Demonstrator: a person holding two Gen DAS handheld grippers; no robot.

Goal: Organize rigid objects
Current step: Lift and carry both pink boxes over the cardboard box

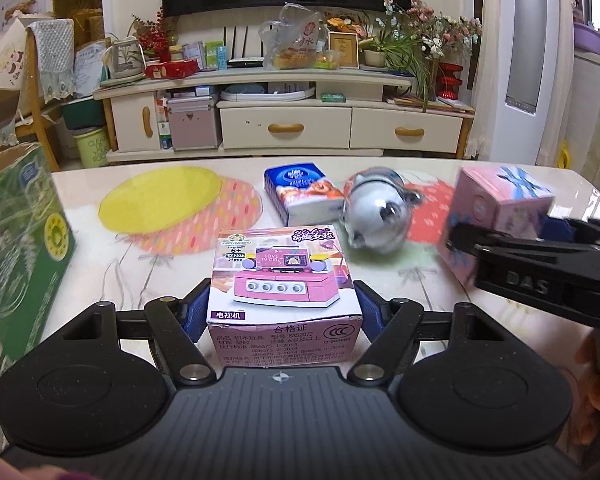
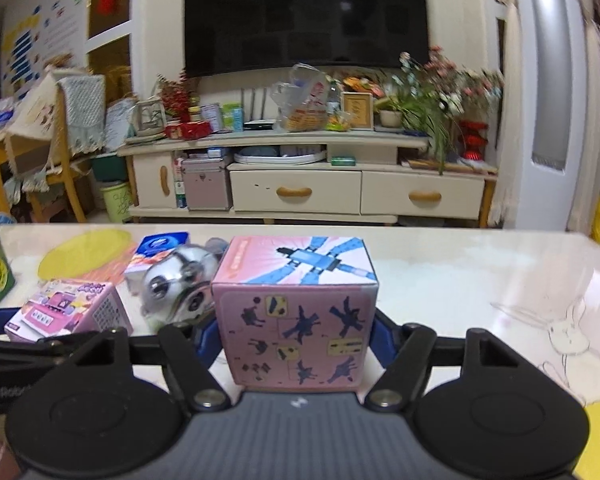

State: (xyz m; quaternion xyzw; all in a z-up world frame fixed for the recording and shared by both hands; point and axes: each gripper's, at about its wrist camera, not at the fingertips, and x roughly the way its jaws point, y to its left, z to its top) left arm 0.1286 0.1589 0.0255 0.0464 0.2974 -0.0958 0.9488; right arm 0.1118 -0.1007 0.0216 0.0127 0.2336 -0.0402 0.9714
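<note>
Pink toy box (image 1: 285,276) clamped in left hand-held gripper (image 1: 282,310)

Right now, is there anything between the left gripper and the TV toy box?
Nothing visible. The TV toy box already sits between the left gripper's blue pads, which press its two sides. The silver ball toy and tissue pack lie behind it.

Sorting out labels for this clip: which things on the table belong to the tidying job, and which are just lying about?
In the job:
TV-toy box, in left tool
pink box, in right tool

Lying about:
tissue pack
round panda toy
yellow mat
green carton
</note>
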